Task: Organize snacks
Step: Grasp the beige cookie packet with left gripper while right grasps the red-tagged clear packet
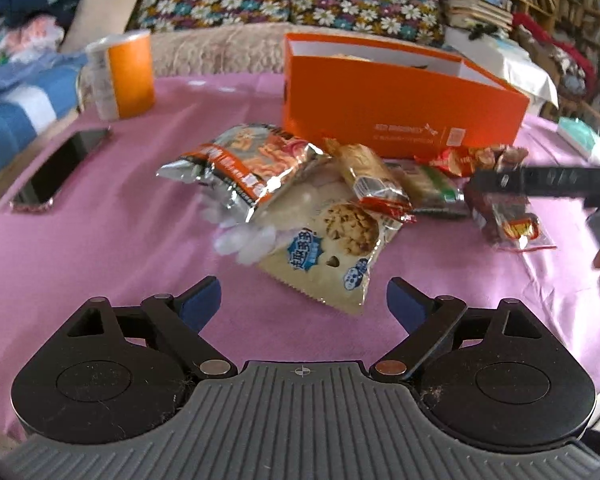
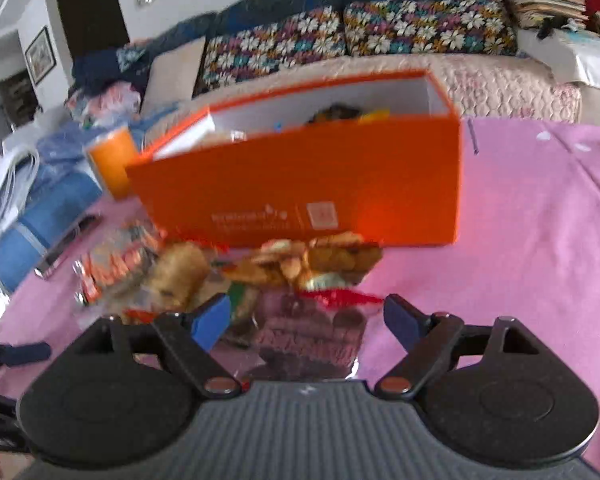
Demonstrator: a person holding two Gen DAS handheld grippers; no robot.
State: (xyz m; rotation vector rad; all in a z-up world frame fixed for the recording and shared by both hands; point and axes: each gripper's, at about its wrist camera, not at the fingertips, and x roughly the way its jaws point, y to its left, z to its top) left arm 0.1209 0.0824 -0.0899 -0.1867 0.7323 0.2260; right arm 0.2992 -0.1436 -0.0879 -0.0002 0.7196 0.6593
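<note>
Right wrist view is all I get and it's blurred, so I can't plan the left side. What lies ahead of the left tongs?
Observer: A cookie packet, flat on the pink cloth, just ahead of the open, empty left tongs.
Operator: Anything on it?
Observer: Yes, a silver chip bag overlaps its far edge.
Operator: Anything to avoid further left?
Observer: A phone lies flat near the cloth's edge, in front of the orange cup.
</note>
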